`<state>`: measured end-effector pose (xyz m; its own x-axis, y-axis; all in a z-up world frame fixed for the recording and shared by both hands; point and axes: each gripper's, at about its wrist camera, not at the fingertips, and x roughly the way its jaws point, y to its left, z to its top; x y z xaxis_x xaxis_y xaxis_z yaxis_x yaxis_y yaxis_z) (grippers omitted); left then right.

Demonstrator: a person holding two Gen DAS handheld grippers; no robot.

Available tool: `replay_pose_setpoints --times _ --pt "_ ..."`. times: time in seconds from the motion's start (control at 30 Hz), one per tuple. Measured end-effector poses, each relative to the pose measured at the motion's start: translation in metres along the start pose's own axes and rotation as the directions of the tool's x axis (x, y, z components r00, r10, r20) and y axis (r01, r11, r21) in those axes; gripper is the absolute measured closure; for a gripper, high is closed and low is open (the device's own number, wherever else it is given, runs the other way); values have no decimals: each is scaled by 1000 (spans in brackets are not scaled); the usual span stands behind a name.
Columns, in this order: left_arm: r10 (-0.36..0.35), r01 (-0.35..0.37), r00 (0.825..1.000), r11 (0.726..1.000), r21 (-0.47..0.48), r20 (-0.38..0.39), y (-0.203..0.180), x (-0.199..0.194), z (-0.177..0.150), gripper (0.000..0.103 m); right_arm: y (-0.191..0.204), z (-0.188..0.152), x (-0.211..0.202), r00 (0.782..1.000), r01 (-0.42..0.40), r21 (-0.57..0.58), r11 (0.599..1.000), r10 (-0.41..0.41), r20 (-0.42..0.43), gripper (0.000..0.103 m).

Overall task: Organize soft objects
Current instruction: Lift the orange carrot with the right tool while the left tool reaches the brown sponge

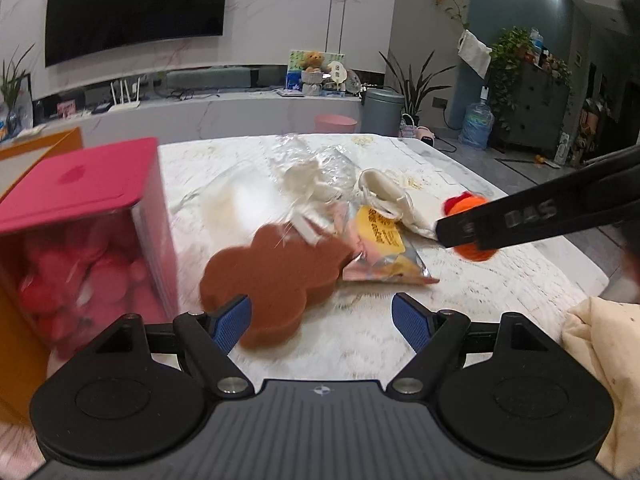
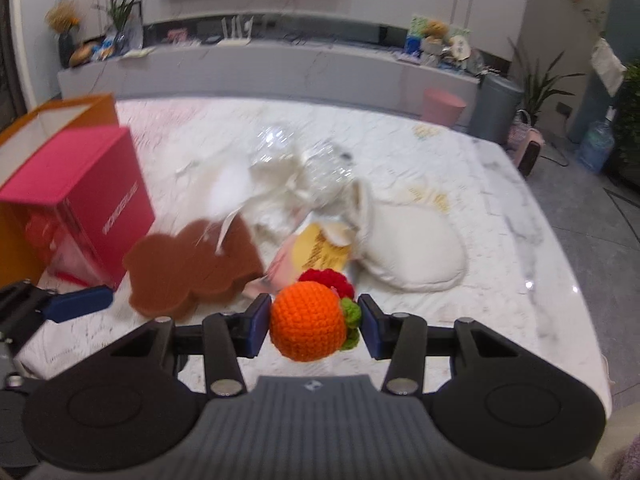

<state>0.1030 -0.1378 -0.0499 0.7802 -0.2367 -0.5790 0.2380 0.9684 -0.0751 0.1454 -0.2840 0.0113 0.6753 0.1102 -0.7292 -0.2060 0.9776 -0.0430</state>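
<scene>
A brown flower-shaped sponge [image 1: 276, 280] lies on the white marble table [image 1: 500, 292], just ahead of my left gripper [image 1: 322, 320], which is open and empty; its left pad overlaps the sponge's near edge. The sponge also shows in the right wrist view [image 2: 192, 268]. My right gripper [image 2: 314, 326] is shut on an orange crocheted ball [image 2: 308, 326] with green leaves and a red crocheted piece [image 2: 328, 280] behind it. In the left wrist view the right gripper [image 1: 456, 236] comes in from the right with the ball [image 1: 476, 250]. A cream pouch [image 2: 412, 252], a yellow-labelled packet [image 2: 316, 252] and clear wrapping [image 2: 300, 160] lie behind.
A pink-lidded clear box [image 1: 80, 232] of pink and red soft pieces stands at the left, with an orange box [image 2: 60, 116] behind it. Cream cloth [image 1: 600, 360] is at the near right. The table's right edge [image 2: 560, 260] drops to the floor.
</scene>
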Motion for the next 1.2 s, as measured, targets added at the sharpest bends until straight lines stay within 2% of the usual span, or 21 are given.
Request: replay_pose_setpoints --times 0.17,0.27,0.4,0.53,0.67,0.8,0.83,0.87,0.9,0.97,1.03,1.07,1.1,1.13,1.2 --pt "-4 4 1000 1000 -28 5 3 26 -1 9 -18 2 -4 1000 22 59 998 -23 12 56" --pt "9 -8 999 1000 -20 36 4 32 0 9 -22 1 -3 1000 16 69 997 -17 13 56" --pt "70 -72 996 997 19 60 0 35 3 9 -20 -1 1 1000 6 64 998 -6 3 56" --pt "98 -98 995 995 -11 21 3 42 5 7 -17 -2 5 1000 -6 53 999 6 -3 56" --pt "61 -61 998 997 -40 1 9 45 8 2 -14 -3 4 1000 -12 47 999 12 -3 56" --pt "93 -92 995 996 12 -22 3 47 8 3 -11 -5 5 1000 -11 43 999 12 -10 56" --pt "94 -93 995 995 19 -20 2 46 7 13 -10 -5 5 1000 -12 42 999 12 -11 56" --pt "120 -119 993 993 22 -11 1 44 5 28 -10 -5 5 1000 -13 40 999 13 -11 56" --pt "141 -141 990 990 23 -6 1 42 4 36 -10 -5 5 1000 -14 39 999 14 -10 56" --pt "125 -124 992 992 25 -2 6 38 4 42 -10 -5 4 1000 -15 38 999 16 -7 56" --pt "95 -95 995 995 21 0 13 31 5 56 -11 -5 3 1000 -16 40 999 16 -1 56" --pt "78 -78 997 997 13 0 16 28 6 80 -11 -5 2 1000 -18 42 999 18 2 56" --pt "70 -70 998 998 2 -3 19 25 7 97 -12 -4 1 1000 -18 43 999 18 5 56" --pt "79 -79 997 997 -13 -8 22 21 9 103 -11 -4 -1 1000 -19 43 999 19 9 56" --pt "53 -54 998 998 -45 -28 29 16 11 103 -11 -4 -2 1000 -23 42 999 22 15 56"
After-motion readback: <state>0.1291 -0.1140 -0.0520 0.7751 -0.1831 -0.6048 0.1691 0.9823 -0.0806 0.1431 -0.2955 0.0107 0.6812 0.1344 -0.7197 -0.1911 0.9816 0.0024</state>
